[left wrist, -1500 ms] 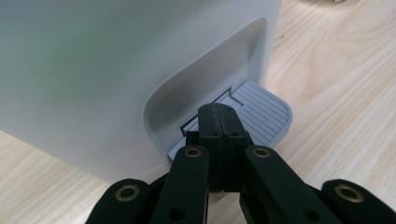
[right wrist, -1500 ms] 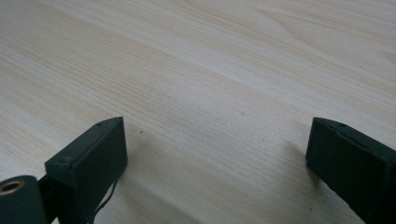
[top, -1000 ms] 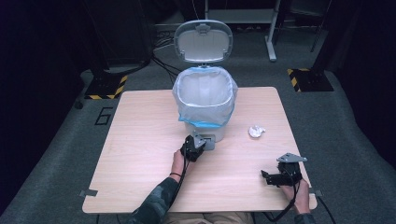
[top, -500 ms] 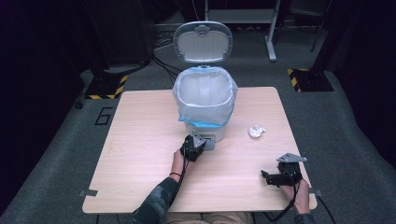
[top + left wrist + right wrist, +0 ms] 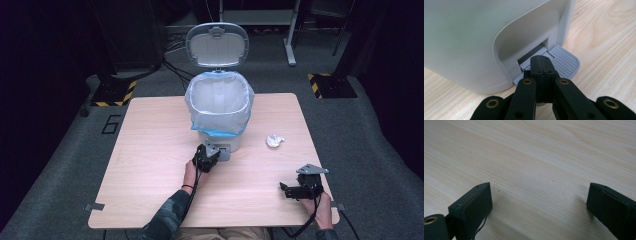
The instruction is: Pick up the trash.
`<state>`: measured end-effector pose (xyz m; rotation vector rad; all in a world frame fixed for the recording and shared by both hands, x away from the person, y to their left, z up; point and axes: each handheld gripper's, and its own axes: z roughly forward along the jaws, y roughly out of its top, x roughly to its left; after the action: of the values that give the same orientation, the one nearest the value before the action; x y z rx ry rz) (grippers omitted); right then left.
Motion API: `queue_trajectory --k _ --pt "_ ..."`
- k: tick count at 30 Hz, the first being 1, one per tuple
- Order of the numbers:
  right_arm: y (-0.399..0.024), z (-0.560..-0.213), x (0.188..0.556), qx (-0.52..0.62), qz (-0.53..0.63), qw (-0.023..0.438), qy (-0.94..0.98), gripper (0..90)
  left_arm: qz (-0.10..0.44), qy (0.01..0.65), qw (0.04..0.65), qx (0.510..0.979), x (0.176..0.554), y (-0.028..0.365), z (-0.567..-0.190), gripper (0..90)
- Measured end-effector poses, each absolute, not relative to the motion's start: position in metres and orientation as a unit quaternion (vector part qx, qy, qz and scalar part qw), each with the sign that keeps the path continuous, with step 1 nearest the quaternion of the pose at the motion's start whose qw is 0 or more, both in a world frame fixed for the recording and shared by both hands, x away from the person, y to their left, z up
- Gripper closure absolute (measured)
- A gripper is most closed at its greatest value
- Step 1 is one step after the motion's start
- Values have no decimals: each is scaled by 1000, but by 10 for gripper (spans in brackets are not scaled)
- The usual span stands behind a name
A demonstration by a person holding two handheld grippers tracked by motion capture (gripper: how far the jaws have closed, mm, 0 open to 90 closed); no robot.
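The left gripper point(image 5: 541, 65) had its jaws pressed together with nothing between them, their tips resting on the grey ribbed pedal point(image 5: 564, 63) at the foot of the white pedal bin point(image 5: 220, 111), centre of the high view. The bin's lid point(image 5: 217, 44) stood raised and a pale blue liner point(image 5: 220, 129) folded over its rim. The right gripper point(image 5: 296, 190), lower right of that view, lay low over the bare wooden table point(image 5: 150, 150), jaws wide apart and empty. A crumpled white paper wad point(image 5: 274, 140) lay right of the bin, apart from both grippers.
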<state>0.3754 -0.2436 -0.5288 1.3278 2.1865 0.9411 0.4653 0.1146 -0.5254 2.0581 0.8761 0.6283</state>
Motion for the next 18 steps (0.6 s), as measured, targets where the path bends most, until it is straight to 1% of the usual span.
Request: queue_trajectory --k 11,18 --pt "-245 -525 379 486 345 210 775 73 253 340 392 816 464 114 -525 900" --pt "-244 -512 391 486 355 201 772 78 259 338 392 815 464 113 -526 900"
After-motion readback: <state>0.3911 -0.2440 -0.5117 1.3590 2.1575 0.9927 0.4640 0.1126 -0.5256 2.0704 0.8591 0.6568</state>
